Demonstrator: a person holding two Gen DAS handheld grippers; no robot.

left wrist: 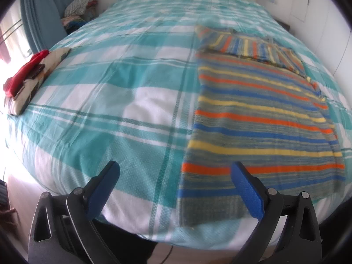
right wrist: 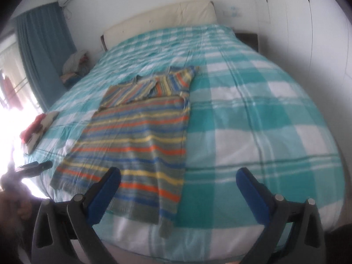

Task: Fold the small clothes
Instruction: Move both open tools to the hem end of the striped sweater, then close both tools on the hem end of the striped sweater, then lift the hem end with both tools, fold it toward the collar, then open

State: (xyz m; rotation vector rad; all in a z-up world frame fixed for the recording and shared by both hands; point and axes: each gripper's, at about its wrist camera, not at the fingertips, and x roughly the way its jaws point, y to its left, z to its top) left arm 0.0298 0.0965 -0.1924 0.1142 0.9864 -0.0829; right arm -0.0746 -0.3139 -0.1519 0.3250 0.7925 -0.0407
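A striped knit sweater (left wrist: 259,118) in grey, blue, orange and yellow lies flat on the bed, its sleeves folded across the chest at the far end. The right wrist view shows the sweater (right wrist: 140,136) left of centre, hem near the bed's front edge. My left gripper (left wrist: 176,171) is open above the bed's near edge, its right finger over the sweater's lower left corner. My right gripper (right wrist: 178,176) is open above the hem's right side, holding nothing. The left gripper (right wrist: 35,166) shows at the far left of the right wrist view.
The bed carries a teal and white checked cover (left wrist: 132,77). A small pile of folded clothes with a red item on top (left wrist: 28,74) sits at the bed's left edge. More clothes (left wrist: 81,6) are heaped beside the blue curtain (left wrist: 41,15). A cream headboard (right wrist: 162,17) stands at the back.
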